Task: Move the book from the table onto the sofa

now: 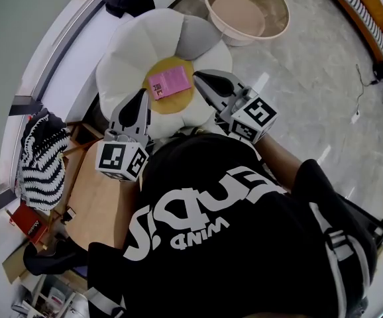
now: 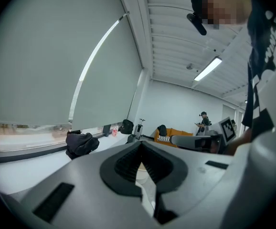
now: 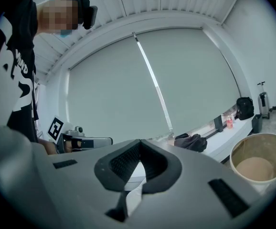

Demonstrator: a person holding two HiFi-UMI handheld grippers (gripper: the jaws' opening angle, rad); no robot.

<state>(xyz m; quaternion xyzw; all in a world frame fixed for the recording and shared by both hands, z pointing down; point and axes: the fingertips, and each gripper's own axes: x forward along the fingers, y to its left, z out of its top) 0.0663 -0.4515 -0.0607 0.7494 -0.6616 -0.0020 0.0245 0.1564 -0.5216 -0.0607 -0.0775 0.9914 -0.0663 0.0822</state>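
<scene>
Pink book (image 1: 169,82) on flower cushion (image 1: 128,48), marbled floor (image 1: 311,85); left hand-held gripper (image 1: 142,94), right hand-held gripper (image 1: 197,76) pressed together.

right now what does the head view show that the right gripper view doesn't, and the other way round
Head view only: the pink book lying on the yellow centre of the flower cushion, the striped cloth and the wooden table. Right gripper view only: the window blind and the slatted ceiling. Both: the beige tub, the left gripper, and the right gripper, its jaws together with nothing between them.
</scene>
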